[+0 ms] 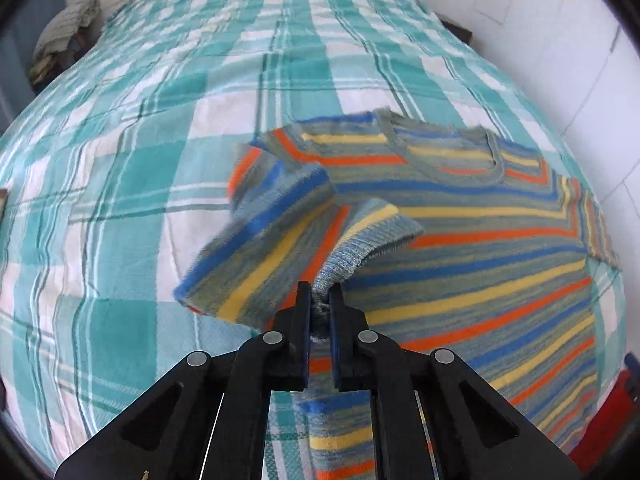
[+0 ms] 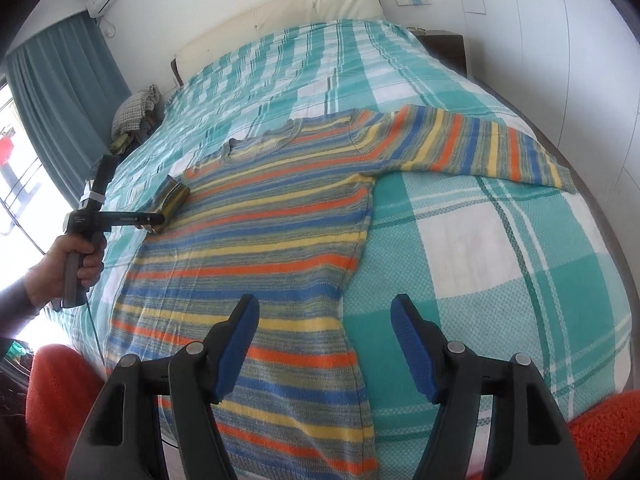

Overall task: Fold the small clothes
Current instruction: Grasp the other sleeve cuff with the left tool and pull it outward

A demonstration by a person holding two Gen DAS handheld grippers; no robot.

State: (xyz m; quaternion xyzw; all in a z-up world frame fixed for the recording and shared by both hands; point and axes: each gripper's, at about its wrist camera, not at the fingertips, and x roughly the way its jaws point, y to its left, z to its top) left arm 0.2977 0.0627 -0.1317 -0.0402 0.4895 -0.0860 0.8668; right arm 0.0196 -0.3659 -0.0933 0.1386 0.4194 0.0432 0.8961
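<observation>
Left wrist view: the left gripper (image 1: 320, 300) is clenched on the left sleeve cuff (image 1: 352, 256), the striped sweater (image 1: 460, 240) body lying ahead and rightward on the bed (image 1: 120, 160); the right gripper (image 2: 325, 344) gapes released above the hem, the other sleeve (image 2: 480, 140) stretching far ahead-right

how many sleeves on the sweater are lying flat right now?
1. The right sleeve lies flat, spread on the bedspread; the left sleeve is lifted, cuff clamped in the left gripper.

A bed (image 2: 500, 240) covered by a teal-and-white plaid blanket (image 1: 120, 200) carries a striped knit sweater (image 2: 260, 240) spread flat.
</observation>
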